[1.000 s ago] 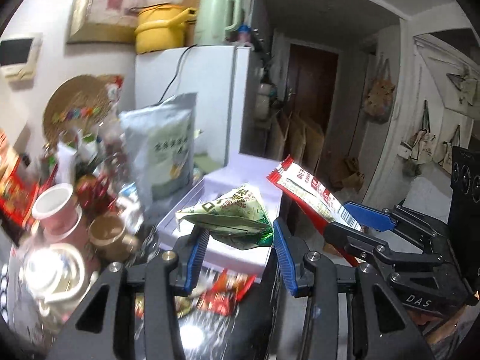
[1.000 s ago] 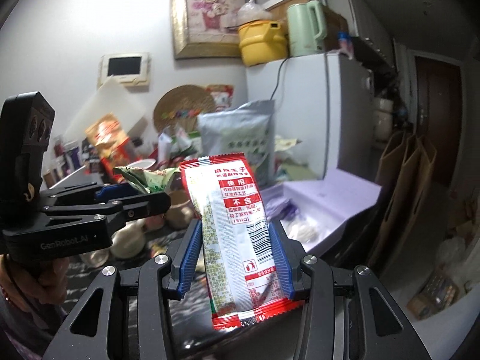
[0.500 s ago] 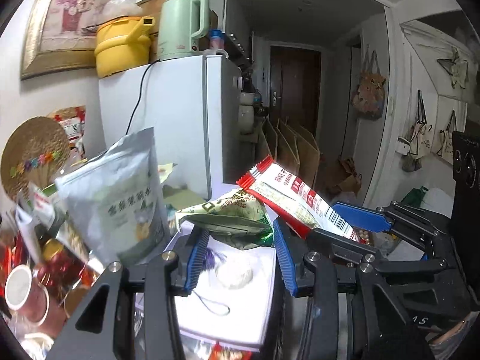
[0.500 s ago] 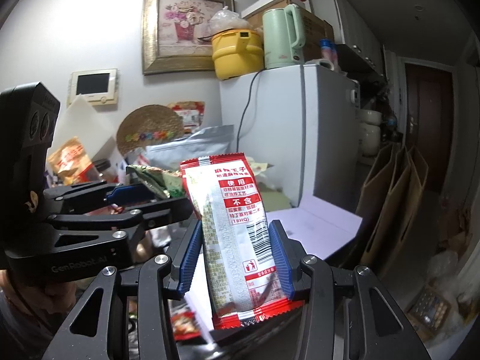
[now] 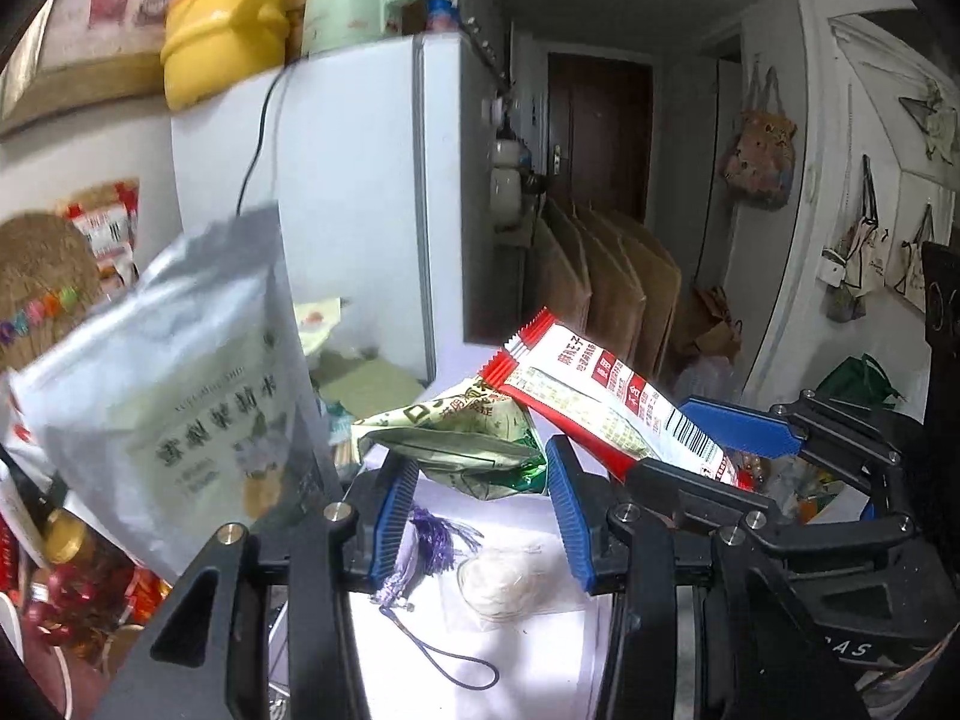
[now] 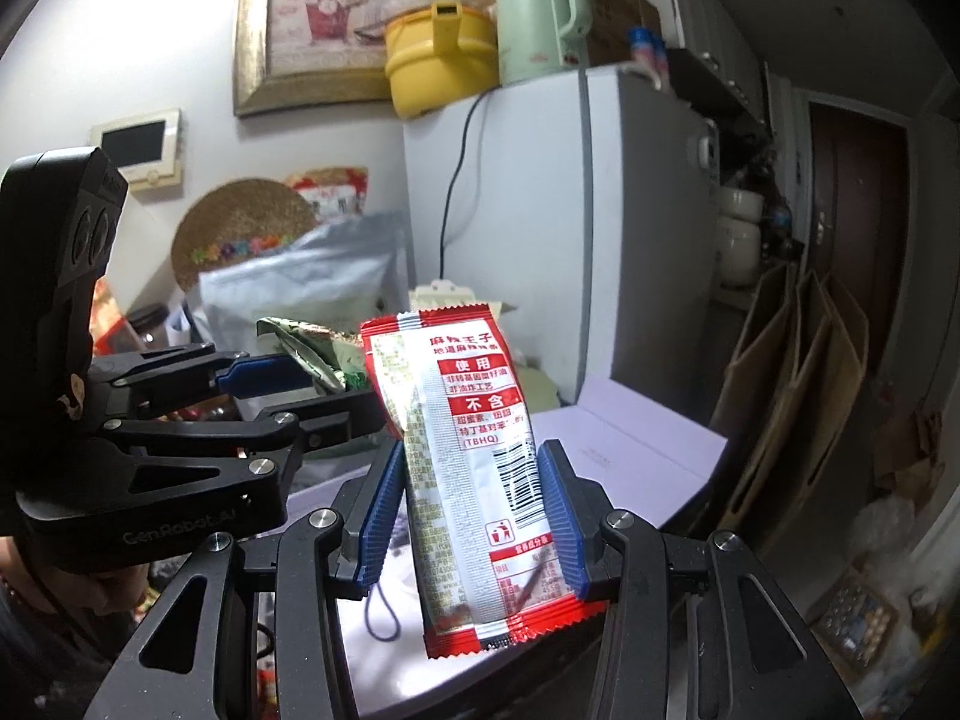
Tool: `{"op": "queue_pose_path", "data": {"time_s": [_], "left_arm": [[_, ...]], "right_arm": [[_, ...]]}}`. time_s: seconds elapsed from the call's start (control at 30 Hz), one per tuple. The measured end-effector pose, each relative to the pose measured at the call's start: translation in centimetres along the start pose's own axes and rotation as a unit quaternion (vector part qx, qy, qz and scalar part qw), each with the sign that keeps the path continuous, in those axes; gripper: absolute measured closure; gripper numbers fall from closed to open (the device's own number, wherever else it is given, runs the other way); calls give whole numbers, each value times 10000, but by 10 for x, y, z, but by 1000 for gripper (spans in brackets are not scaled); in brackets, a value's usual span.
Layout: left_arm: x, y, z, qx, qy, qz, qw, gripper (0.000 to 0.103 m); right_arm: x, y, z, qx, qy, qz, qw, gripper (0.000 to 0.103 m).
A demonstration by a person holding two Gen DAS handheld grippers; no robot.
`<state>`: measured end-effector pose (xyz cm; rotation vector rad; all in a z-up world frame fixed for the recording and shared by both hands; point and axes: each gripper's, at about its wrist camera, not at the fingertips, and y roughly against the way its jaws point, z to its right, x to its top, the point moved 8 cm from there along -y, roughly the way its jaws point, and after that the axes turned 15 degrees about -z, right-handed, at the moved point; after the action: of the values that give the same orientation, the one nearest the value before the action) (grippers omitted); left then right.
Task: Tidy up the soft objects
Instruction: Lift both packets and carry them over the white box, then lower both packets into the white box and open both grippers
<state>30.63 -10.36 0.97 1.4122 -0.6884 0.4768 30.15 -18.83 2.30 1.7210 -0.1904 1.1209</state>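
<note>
My left gripper (image 5: 480, 480) is shut on a crumpled green and white snack packet (image 5: 456, 438), held in the air over a white open box (image 5: 540, 648). My right gripper (image 6: 474, 516) is shut on a red and white snack packet (image 6: 474, 468), held upright. In the left wrist view the red packet (image 5: 606, 402) and the right gripper (image 5: 708, 456) sit just to the right, the packet's top touching the green one. In the right wrist view the left gripper (image 6: 288, 390) holds the green packet (image 6: 312, 354) at left.
The box holds a purple tassel charm (image 5: 432, 540) and a small white pouch (image 5: 498, 582). A large silver bag (image 5: 174, 396) stands at left beside jars and cups. A white fridge (image 5: 360, 192) stands behind, brown paper bags (image 5: 612, 294) and a doorway at right.
Both grippers have moved forward and right with their packets, now over the white box and closer to the fridge. Both grips are unchanged.
</note>
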Motion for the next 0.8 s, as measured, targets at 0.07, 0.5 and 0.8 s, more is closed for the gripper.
{"op": "queue_pose_path", "data": {"time_s": [0.07,0.5,0.8], "left_arm": [[-3,-16,-6,12,41,-135,9999,60],[-26,-90,-30,-18,317,-1051,9940,60],[-36,-123,-41,126,281,-1496,9883,60]], "right_arm": [[-2,-14,3,-12,-18,-132,9999,58],[-24,-88,6,83,-66,-957,9954,58],[-34,-119,10,331,-183,-1424,9891,58]]}}
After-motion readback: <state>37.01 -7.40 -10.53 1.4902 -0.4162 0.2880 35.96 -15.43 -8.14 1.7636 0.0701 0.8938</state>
